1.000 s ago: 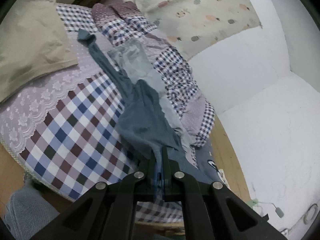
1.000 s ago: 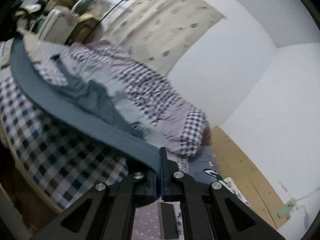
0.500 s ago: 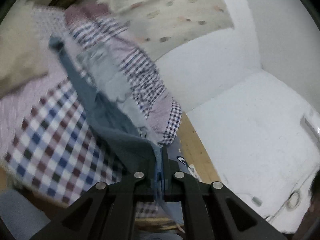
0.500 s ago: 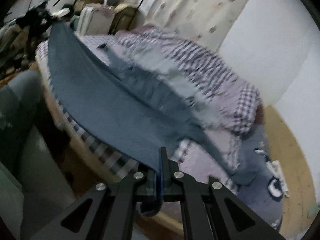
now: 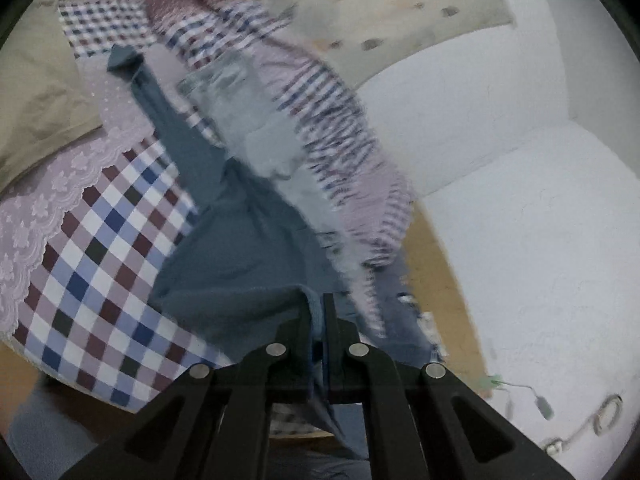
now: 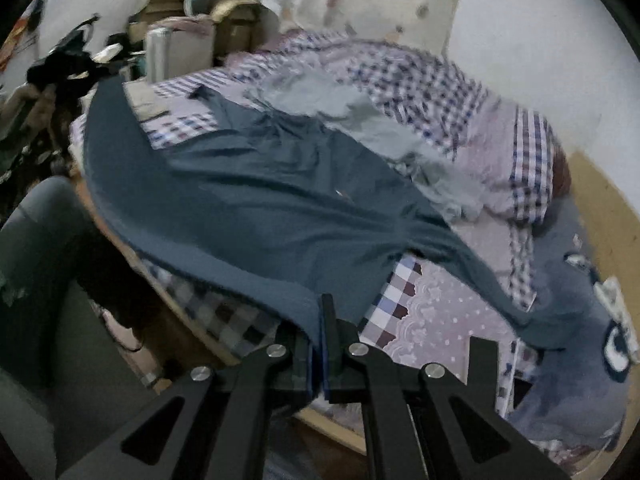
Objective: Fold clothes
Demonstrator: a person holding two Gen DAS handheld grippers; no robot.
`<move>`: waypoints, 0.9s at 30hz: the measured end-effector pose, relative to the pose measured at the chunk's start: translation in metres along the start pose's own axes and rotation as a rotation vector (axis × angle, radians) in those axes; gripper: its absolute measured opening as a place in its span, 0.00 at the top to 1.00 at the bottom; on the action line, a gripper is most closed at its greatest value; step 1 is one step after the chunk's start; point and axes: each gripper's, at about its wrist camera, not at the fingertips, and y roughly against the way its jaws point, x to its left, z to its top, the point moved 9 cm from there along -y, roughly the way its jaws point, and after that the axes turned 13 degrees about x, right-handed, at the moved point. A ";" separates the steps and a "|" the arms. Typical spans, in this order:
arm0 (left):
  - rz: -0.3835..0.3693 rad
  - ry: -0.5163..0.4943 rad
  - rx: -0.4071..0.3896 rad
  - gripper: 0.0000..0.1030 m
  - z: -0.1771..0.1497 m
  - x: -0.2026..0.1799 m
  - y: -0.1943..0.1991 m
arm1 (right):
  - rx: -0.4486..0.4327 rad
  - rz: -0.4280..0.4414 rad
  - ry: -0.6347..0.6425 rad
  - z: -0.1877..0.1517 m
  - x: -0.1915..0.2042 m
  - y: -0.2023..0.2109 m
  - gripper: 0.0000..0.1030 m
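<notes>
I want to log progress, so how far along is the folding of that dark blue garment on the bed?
Early. Done: both hand-held grippers, left and right, are shut on the dark blue garment. In hand: it is spread over the checked bedsheet. Left: no fold shows, and the pale grey garment lies crumpled.

text: none legible | labels/brands/numbers: none | possible print: white shape on dark blue fabric (image 6: pixel 576 320) at the bed's right edge, perhaps a letter or cartoon figure, too blurred to read | signs: none
</notes>
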 end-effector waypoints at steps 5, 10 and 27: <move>0.142 0.071 0.067 1.00 0.053 0.024 -0.068 | 0.105 0.039 -0.050 0.033 -0.041 -0.069 0.99; 0.267 0.144 0.092 1.00 0.099 0.061 -0.128 | 0.221 0.110 -0.105 0.056 -0.076 -0.144 0.99; 0.252 0.078 -0.134 0.20 0.113 0.135 -0.103 | 0.053 0.072 -0.915 -0.030 -0.182 -0.168 0.35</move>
